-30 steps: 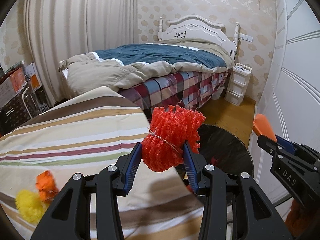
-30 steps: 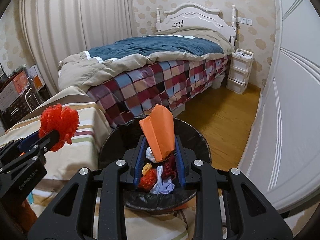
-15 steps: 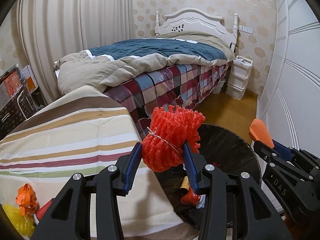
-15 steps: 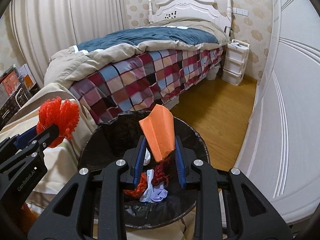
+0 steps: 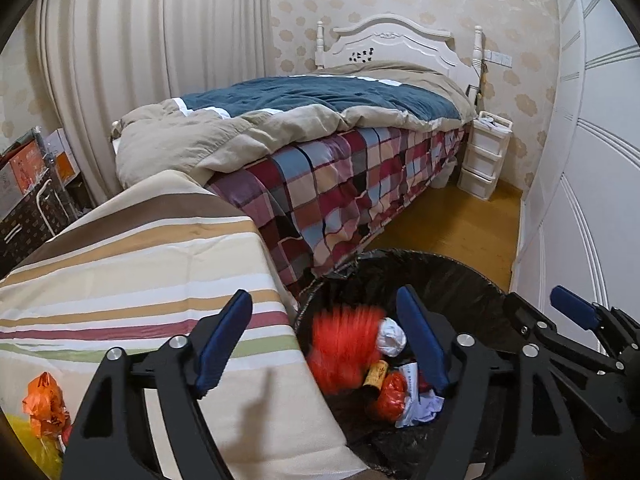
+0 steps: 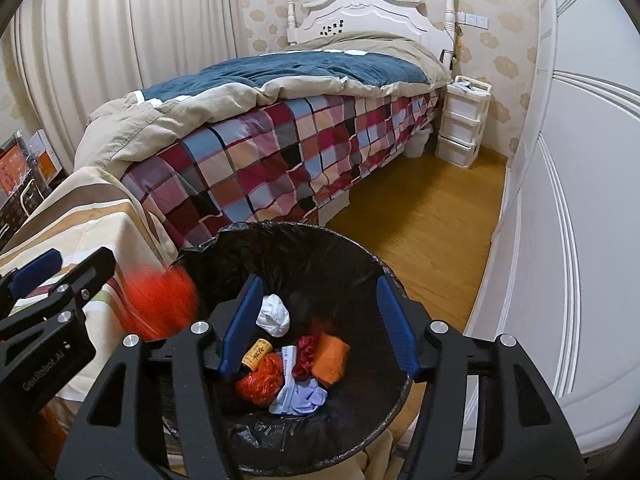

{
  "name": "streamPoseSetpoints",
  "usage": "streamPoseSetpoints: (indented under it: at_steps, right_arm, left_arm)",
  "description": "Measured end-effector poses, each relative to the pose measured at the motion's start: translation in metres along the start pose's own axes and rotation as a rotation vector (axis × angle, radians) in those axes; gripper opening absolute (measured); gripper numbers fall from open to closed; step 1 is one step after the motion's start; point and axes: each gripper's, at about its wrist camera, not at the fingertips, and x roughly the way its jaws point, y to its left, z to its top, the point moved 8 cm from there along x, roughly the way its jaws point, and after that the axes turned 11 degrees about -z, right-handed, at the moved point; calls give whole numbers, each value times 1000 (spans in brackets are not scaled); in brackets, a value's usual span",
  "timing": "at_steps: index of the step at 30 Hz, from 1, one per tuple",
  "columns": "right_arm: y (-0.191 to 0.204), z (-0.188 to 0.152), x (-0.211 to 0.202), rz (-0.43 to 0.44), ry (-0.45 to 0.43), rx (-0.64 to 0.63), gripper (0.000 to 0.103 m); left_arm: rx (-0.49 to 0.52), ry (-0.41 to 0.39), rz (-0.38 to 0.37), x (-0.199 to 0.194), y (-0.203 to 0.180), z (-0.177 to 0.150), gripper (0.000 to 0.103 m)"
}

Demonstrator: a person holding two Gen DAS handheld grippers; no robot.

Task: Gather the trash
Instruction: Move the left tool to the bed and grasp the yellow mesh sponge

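- The black-lined trash bin fills the lower centre of your right view, under both grippers.
- Your left gripper is opening; the red foam net (motion-blurred) is between the fingers, touching neither.
- Your right gripper is opening, empty; the orange paper lies below among the bin's trash.

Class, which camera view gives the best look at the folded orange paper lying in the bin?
The right wrist view: the folded orange paper lies in plain sight among the rubbish in the bin, between the opening tongs. In the left wrist view I cannot make it out; a tong finger covers that spot.
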Motion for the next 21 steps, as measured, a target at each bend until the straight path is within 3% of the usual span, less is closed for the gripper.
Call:
streamPoseSetpoints:
  at_steps: [8, 21]
  right_arm:
    - [-12, 3, -13, -44, -32, 15, 89]
    - [-1, -19, -47, -25, -28, -9, 94]
  left_arm:
    - [9, -14, 46, -12, 7, -3, 85]
    - [-38, -15, 94, -63, 37, -24, 88]
